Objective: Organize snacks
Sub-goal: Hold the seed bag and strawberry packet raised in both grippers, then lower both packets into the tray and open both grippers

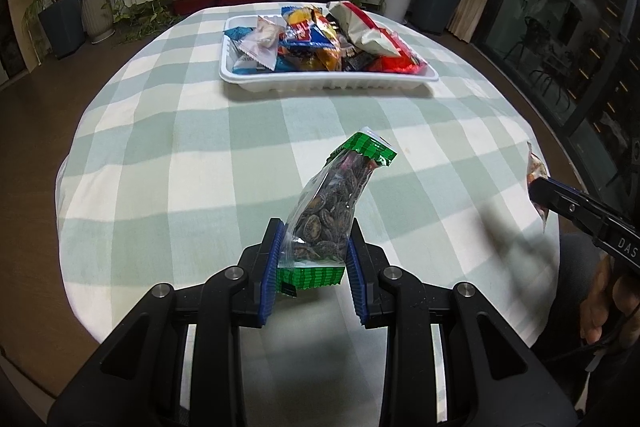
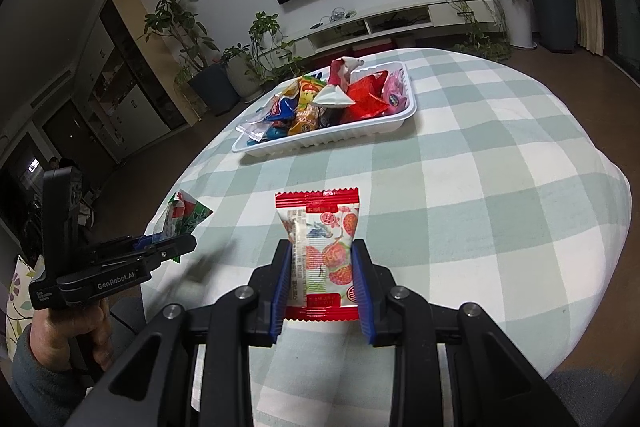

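I am clamping a crinkly seed bag (image 1: 326, 211) in the left gripper (image 1: 316, 251) and a glossy red pouch (image 2: 322, 251) in the right gripper (image 2: 322, 267); piled wrappers are hiding the ribbed tray's (image 1: 328, 85) floor.

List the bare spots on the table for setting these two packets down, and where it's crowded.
Free: the checked cloth between the white tray and both grippers, plus the table's right side beyond the tray. Crowded: the tray, heaped with snacks. The seed packet and red-edged packet are both held.
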Demonstrator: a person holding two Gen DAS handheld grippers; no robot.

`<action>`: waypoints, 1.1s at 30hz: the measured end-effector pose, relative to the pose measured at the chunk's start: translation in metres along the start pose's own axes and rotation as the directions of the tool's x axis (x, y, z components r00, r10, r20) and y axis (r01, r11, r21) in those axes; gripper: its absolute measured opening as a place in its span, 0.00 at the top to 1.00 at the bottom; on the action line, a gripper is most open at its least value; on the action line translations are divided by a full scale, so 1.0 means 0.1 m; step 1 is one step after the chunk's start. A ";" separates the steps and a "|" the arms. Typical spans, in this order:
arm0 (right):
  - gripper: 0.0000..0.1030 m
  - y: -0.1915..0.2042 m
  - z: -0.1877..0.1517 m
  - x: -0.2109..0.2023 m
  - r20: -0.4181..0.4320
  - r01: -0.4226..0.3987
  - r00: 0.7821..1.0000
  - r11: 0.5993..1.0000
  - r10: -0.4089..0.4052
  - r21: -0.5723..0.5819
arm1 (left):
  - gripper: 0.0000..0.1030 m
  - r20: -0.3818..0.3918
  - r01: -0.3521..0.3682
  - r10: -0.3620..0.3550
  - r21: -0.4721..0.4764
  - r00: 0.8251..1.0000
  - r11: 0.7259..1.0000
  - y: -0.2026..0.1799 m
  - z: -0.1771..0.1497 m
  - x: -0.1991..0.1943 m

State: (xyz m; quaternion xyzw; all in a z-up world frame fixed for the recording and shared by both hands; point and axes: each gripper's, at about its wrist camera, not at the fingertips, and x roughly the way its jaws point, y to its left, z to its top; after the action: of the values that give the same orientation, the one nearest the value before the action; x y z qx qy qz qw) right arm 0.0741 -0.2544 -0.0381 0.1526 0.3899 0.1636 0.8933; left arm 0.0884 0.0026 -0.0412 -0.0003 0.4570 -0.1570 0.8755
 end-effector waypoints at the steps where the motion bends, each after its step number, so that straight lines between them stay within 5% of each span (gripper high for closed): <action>1: 0.70 -0.02 0.03 0.00 0.003 -0.001 1.000 1.000 0.001 0.004 | 0.73 0.004 0.002 -0.002 -0.004 1.000 1.000 0.03 0.06 0.01; 12: 0.70 -0.03 0.92 0.06 0.064 0.032 0.998 0.998 -0.028 -0.059 | 0.73 0.101 -0.030 0.028 0.016 0.994 0.999 0.28 1.18 0.05; 20: 0.70 0.21 1.70 0.65 0.029 0.034 0.999 0.992 -0.030 -0.124 | 0.73 0.105 -0.034 0.030 0.032 0.994 0.999 0.45 2.10 0.45; 33: 0.70 0.38 2.11 1.85 -0.120 0.116 0.983 0.973 -0.141 -0.200 | 0.73 0.010 0.020 -0.020 -0.015 1.000 1.000 0.62 2.44 1.43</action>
State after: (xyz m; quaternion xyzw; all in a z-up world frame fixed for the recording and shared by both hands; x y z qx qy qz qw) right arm 0.3440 -0.1743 -0.0055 0.0288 0.4402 0.1521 0.8845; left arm 0.3772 -0.0132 -0.0223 -0.0123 0.4539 -0.1624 0.8761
